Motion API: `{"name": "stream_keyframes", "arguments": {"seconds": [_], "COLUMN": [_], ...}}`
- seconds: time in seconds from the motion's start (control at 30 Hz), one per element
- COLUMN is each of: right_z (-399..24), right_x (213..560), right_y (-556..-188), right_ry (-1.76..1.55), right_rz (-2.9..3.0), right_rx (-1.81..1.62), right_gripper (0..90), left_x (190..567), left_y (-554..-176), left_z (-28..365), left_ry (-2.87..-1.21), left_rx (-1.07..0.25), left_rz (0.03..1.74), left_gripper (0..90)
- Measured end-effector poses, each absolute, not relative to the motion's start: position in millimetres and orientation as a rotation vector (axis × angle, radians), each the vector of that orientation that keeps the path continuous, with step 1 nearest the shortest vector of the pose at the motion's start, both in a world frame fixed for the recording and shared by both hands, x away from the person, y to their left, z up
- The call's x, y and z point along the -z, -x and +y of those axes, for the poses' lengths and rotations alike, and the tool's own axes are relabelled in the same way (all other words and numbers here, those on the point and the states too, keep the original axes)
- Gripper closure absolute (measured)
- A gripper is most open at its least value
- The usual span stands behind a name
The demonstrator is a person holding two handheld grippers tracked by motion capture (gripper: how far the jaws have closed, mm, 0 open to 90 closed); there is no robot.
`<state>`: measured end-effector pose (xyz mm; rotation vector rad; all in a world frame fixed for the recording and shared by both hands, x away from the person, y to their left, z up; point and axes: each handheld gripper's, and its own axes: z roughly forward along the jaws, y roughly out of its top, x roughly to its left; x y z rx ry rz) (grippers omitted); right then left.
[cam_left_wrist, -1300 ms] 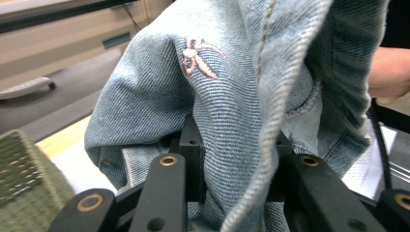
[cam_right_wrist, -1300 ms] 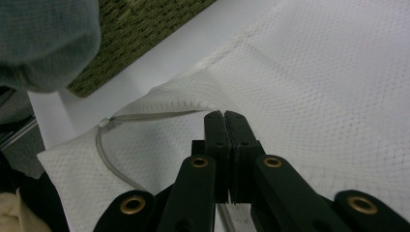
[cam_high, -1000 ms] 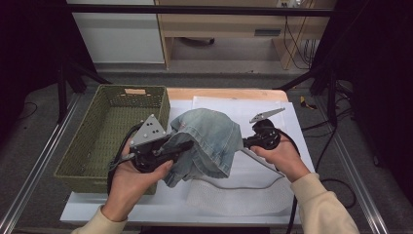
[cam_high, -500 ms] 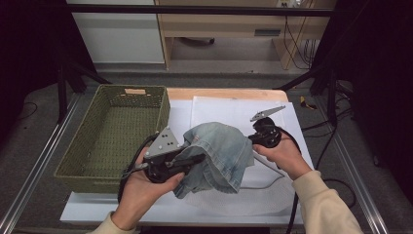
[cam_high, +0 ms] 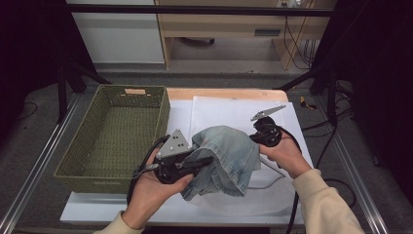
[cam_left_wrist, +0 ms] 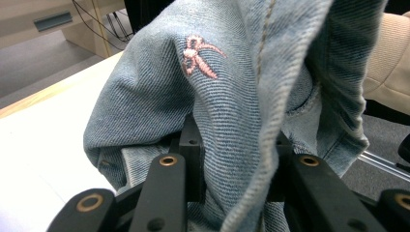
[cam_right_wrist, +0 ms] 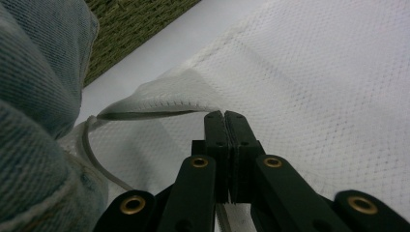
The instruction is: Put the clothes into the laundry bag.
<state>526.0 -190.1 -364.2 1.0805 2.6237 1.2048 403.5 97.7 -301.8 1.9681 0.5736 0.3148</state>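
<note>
Left fingers (cam_left_wrist: 193, 145) clamped, right fingers (cam_right_wrist: 225, 145) together

The table (cam_high: 229, 93) has a light wooden top, visible as a bare strip along its far edge. A white sheet (cam_high: 178, 119) covers most of the surface. On that sheet lies a white mesh-textured cloth (cam_high: 229, 114), to the right of the green woven basket (cam_high: 114, 134); in the right gripper view its stitched edge curls up off the sheet. The basket stands at the table's left side, its right wall just beside the cloth.
</note>
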Motion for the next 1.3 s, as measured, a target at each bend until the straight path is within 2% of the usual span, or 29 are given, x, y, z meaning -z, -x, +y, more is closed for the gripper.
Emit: {"name": "stream_keyframes", "arguments": {"seconds": [1.3], "right_z": [-199], "right_x": [354], "right_y": [-526], "right_ry": [-1.068], "right_rz": [2.552], "right_rx": [-1.222], "right_gripper": [89.2], "left_x": [324], "left_y": [-399], "left_z": [52], "left_ry": [-1.972], "left_rx": [-0.186], "left_rz": [0.565], "left_gripper": [69.3]}}
